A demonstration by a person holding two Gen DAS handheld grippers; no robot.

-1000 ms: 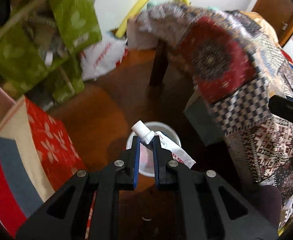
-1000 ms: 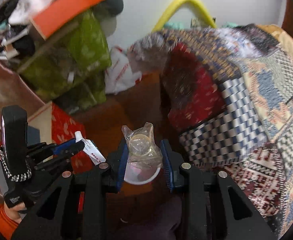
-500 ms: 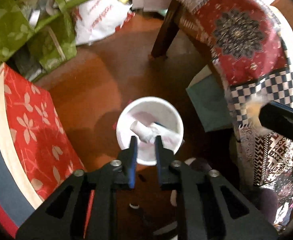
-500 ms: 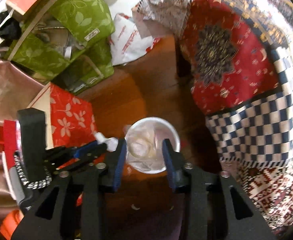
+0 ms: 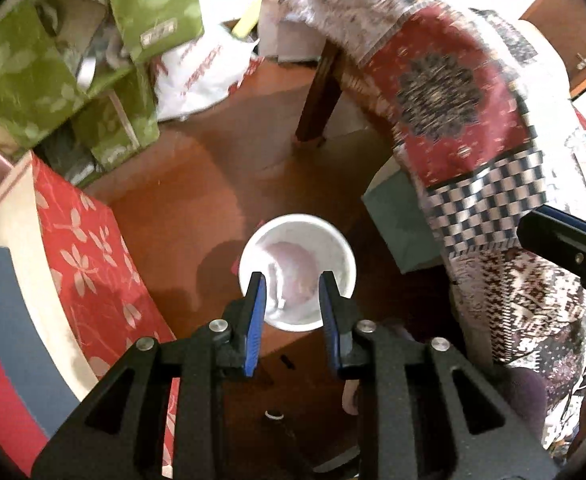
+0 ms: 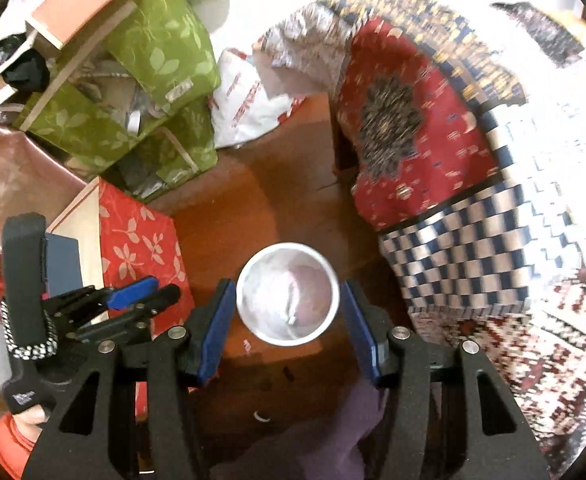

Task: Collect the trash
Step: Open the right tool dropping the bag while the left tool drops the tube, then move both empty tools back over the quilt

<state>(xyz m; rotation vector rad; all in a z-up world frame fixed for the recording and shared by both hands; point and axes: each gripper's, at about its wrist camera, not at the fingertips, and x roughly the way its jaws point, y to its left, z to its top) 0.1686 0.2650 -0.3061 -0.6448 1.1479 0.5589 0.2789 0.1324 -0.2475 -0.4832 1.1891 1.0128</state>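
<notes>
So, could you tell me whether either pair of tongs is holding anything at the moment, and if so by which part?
Nothing is held: the left tongs and right tongs are opening, empty, above the white bin.

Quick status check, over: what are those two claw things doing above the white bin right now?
Left gripper and right gripper: jaws opening, nothing between them. White bin directly below on the floor, trash inside. Nothing in the way.

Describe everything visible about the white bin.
The white bin is small and round, with a smooth, plastic-looking wall and an open top. It stands upright on the brown floor, between the red floral box and the patterned cloth. Pale, crumpled trash lies inside. Both grippers hang above it; nothing visibly touches it.
</notes>
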